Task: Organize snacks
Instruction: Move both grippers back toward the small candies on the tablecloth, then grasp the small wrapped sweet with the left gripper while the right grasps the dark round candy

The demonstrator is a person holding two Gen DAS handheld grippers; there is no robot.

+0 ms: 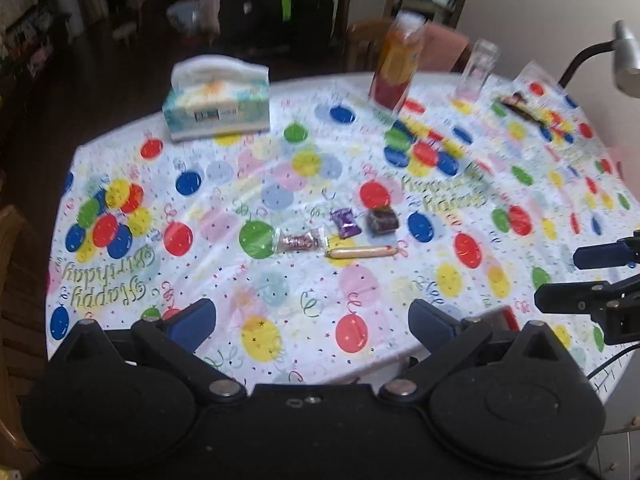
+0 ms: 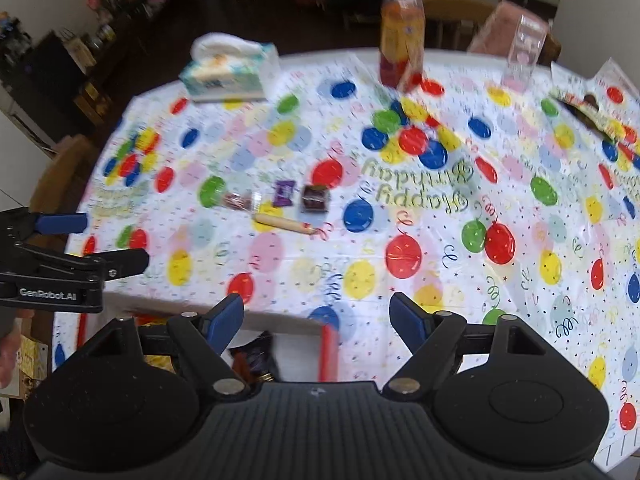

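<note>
Four snacks lie mid-table: a clear-wrapped red candy [image 1: 298,242] [image 2: 240,200], a purple packet [image 1: 345,222] [image 2: 284,193], a dark square treat [image 1: 383,220] [image 2: 315,199] and a tan sausage stick [image 1: 362,252] [image 2: 286,224]. My left gripper [image 1: 312,320] [image 2: 116,240] hovers open near the table's front edge, short of the snacks, holding nothing. My right gripper [image 2: 316,312] [image 1: 558,278] is open and empty over a red-rimmed white box [image 2: 329,344]. That box holds dark-wrapped snacks [image 2: 256,356].
A balloon-print cloth [image 1: 280,168] covers the round table. At the back stand a tissue box [image 1: 218,108], a drink bottle [image 1: 396,68], a clear glass [image 1: 478,70] and an opened snack bag [image 1: 532,108]. A lamp [image 1: 626,60] is at the right, and wooden chairs surround the table.
</note>
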